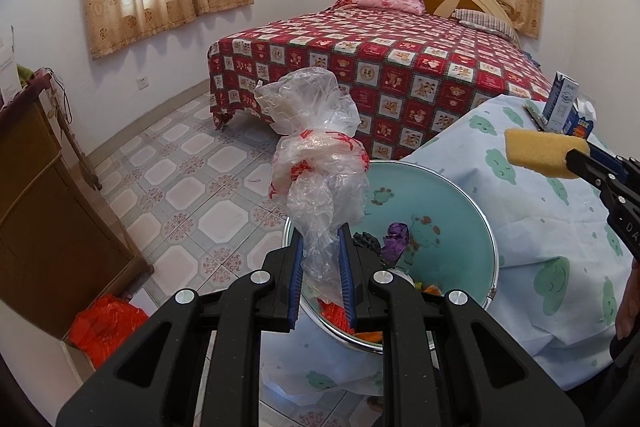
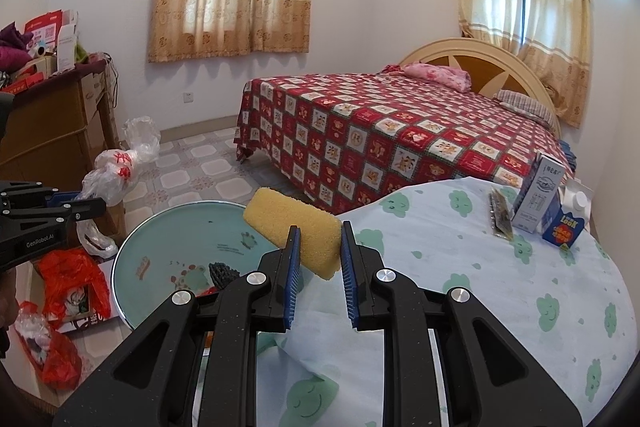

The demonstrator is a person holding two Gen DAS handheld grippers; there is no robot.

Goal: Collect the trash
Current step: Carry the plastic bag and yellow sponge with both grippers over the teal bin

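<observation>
While the left gripper (image 1: 322,239) is pinching a crumpled clear plastic bag (image 1: 316,151) and the right gripper (image 2: 318,247) is squeezing a yellow sponge block (image 2: 296,231), both want releasing squarely over the round pale-green basin (image 1: 452,203).

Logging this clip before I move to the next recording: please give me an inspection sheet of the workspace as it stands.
Surface: table under a pale cloth with green cloud prints.
Job's things: crumpled clear plastic bag in the left tool; yellow sponge in the right tool; teal basin at the table edge, holding dark scraps.
Clutter: milk cartons and a dark strip at the far table edge; red plastic bags on the floor.
Grippers: left tool shut on the bag; right tool shut on the sponge, both above the basin.
Cables: a thin cord hangs by the wooden cabinet.
Surroundings: bed with red checked cover, curtained windows, tiled floor.
</observation>
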